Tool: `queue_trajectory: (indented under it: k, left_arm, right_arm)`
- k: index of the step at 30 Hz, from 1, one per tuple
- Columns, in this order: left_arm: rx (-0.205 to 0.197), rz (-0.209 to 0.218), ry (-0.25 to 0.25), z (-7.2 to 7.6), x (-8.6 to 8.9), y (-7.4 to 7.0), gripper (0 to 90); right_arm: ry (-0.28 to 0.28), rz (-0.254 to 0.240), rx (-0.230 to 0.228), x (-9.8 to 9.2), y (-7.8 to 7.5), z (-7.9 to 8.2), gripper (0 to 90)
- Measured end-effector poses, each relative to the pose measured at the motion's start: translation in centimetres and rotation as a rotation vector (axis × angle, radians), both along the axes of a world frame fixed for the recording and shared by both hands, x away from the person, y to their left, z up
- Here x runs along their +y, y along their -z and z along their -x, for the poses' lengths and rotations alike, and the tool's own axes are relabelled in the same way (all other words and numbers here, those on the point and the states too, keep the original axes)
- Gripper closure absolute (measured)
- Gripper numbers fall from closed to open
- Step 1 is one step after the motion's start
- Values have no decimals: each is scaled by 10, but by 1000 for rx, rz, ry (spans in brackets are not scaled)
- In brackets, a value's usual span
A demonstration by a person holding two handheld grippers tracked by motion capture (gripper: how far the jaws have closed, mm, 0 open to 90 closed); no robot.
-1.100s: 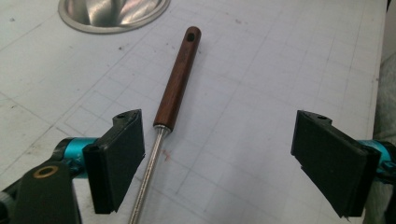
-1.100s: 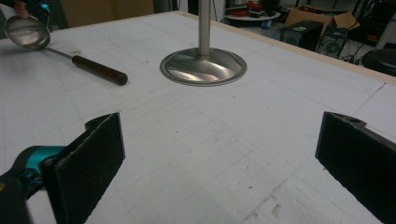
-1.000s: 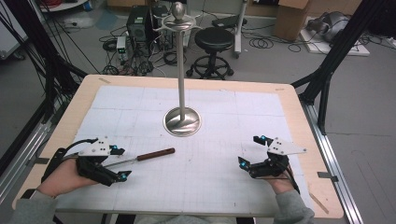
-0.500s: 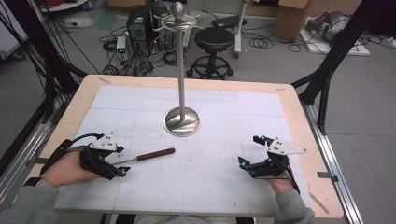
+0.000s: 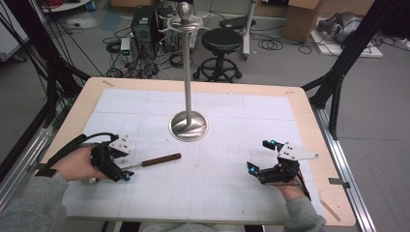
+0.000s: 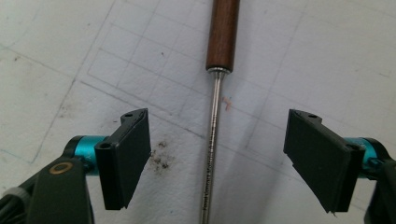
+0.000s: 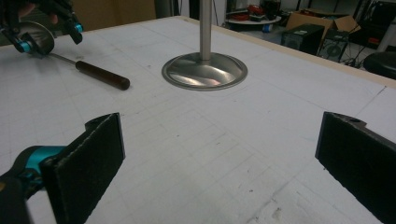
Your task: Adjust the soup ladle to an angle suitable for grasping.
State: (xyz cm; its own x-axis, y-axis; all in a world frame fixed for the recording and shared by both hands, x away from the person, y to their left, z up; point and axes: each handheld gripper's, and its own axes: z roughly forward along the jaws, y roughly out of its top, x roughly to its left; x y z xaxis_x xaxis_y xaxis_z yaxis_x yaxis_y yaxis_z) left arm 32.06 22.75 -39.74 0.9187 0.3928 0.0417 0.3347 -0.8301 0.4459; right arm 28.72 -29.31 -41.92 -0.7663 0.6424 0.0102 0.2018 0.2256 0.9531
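Wooden-handled tool with a thin steel shaft point(image 6: 215, 116) lies flat on the white gridded paper sheet point(image 5: 217, 179) that covers the table, and its shaft runs straight up the gap between the two black jaws of the left gripper point(image 6: 217, 154). Those jaws stand well apart, one on each side of the shaft, and neither pad touches it; they have just been closing a little, with the shaft between them but not pressed. The dark brown round handle begins just beyond the jaw tips and points away from this gripper. In the high view the left gripper point(image 5: 123, 169) sits low over the sheet at the shaft end of the tool point(image 5: 154, 160), with the person's hand behind it and a grey sleeve below. The right gripper point(image 5: 258, 157) rests well apart from the tool, on the opposite side of the sheet, its jaws spread wide with nothing between them. Ahead of the right gripper point(image 7: 219, 149), farther off, stands the polished steel stand with a round domed base and a tall upright pole point(image 7: 204, 70), and the tool point(image 7: 100, 74) lies beyond it to the left, beside the other gripper.
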Motion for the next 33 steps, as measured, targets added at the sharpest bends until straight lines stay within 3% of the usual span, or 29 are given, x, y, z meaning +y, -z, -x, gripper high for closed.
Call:
queue_trajectory:
  k: [3, 5, 8, 15, 21, 27, 33]
  left_arm:
    - [31, -14, -2, -4, 0, 3, 248]
    - [34, -32, 17, -5, 0, 5, 270]
    - [41, -40, 8, -5, -2, 9, 316]
    - [76, -111, 14, -8, -9, 11, 445]
    - [82, -172, 40, -11, -15, 10, 562]
    - [92, -208, 108, -11, -21, 8, 660]
    - [93, -218, 116, -11, -23, 9, 714]
  right_arm:
    - [-1, 0, 0, 0, 0, 0, 3]
    - [-1, 1, 0, 0, 0, 0, 3]
    - [-5, 7, -5, 1, 0, 0, 3]
    - [-11, 10, -3, 2, 1, 0, 4]
    - [-13, 12, -5, 2, 1, 0, 4]
    - [-14, 12, 3, 2, 1, 0, 3]
    - [-11, 9, -1, 2, 1, 0, 4]
